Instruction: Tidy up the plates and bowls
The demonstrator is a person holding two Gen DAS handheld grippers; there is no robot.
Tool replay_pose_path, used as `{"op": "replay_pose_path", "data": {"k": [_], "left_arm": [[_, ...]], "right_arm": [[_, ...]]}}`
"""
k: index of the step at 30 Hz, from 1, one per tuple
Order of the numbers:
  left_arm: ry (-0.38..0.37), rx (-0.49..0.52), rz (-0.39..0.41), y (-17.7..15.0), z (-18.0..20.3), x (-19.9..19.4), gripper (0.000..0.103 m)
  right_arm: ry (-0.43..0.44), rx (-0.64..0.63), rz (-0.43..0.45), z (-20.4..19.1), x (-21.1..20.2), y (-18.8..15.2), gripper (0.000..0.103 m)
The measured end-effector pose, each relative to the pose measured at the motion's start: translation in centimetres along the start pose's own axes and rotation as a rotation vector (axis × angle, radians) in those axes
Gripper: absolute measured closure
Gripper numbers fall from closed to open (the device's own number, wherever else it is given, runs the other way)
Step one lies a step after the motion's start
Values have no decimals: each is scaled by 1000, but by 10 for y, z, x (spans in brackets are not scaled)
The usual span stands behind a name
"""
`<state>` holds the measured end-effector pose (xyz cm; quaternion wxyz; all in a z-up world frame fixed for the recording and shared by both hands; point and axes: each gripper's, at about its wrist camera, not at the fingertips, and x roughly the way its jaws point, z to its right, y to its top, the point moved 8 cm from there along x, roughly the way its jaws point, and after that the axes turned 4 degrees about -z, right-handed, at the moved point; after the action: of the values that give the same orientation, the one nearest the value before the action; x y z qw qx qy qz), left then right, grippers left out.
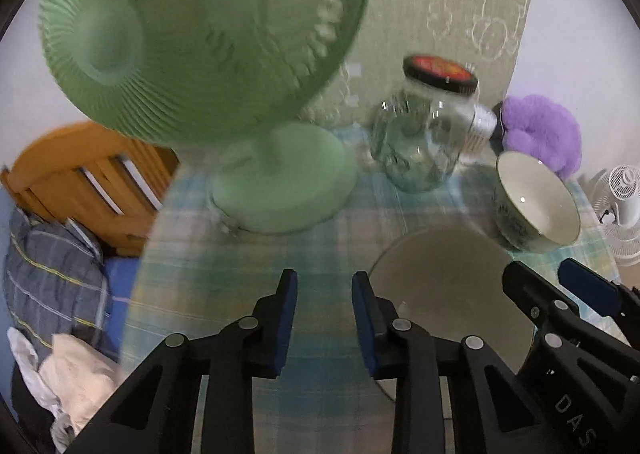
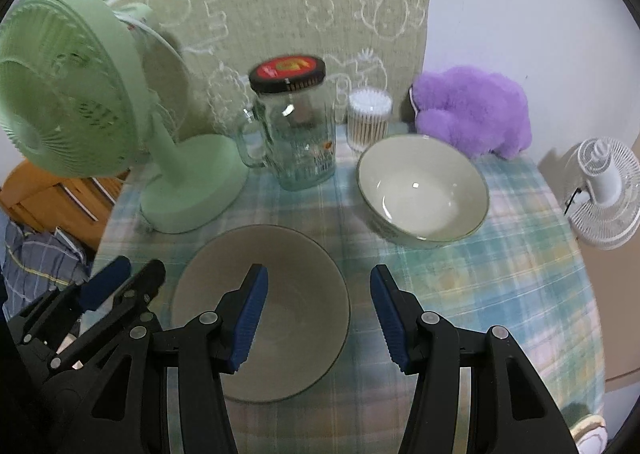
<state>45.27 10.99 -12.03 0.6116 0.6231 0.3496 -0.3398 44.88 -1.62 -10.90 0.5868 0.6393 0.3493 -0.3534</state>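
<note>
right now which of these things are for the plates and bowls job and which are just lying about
For the job:
grey plate
white bowl
left claw, open, holding nothing
right claw, open, holding nothing

Just lying about:
green fan
glass jar mug
cotton swab tub
purple plush
white fan

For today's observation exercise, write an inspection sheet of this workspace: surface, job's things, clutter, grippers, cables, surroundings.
Surface: round table with pastel plaid cloth.
Job's things: grey-brown shallow plate near the front; white ceramic bowl behind it, apart.
Clutter: green desk fan, glass mug jar with black lid, cotton swab tub, purple plush toy.
Grippers: left hand-held gripper open; right hand-held gripper open above the plate.
Cables: nothing seen.
Surroundings: white fan, orange wooden frame.
</note>
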Motion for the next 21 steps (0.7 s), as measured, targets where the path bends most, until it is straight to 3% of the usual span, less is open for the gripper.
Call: {"op": "replay_pose_path", "data": {"k": [5,8,16,21], "left_arm": [[-49,26,-13,-1,13,14,75],[-39,51,-26,-4,19,22,75],[-77,38,-48,-10,25,36,78],[-92,47,-51,-11,28,37,84]], "right_arm": [[0,10,-16,6,22,1,46],[1,16,-26,11,31,0,48],[51,21,-68,13,48,-6,85],[60,5,-62,10,49,-6,86]]}}
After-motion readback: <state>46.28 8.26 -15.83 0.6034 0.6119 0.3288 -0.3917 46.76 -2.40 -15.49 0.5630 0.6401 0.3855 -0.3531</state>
